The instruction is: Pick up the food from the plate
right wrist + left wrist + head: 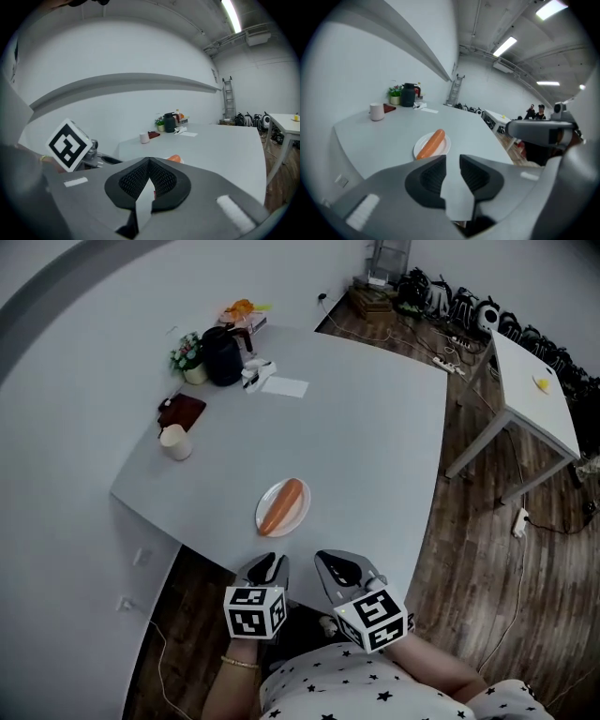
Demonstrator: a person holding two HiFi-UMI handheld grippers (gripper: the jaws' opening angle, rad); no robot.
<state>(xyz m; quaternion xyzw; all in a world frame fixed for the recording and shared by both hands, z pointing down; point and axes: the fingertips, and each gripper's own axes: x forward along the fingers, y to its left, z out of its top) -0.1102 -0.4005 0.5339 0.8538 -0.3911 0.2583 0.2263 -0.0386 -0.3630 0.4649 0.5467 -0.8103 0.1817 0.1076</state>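
An orange sausage-shaped food (283,505) lies on a small white plate (299,518) near the front edge of the grey table (375,446). Both grippers hang just off that edge, close to the person's body. My left gripper (269,567) stands open by a narrow gap with nothing between its jaws. In the left gripper view the food (431,143) and the plate (443,147) lie straight ahead of the left gripper (453,160). My right gripper (337,568) is shut and empty. In the right gripper view only the food's tip (174,158) shows above the right gripper (149,162).
At the table's far left stand a white cup (175,442), a dark red pouch (182,411), a dark jug (223,356), a flower pot (190,358) and a sheet of paper (284,387). A second white table (534,390) stands to the right, on a wooden floor with cables.
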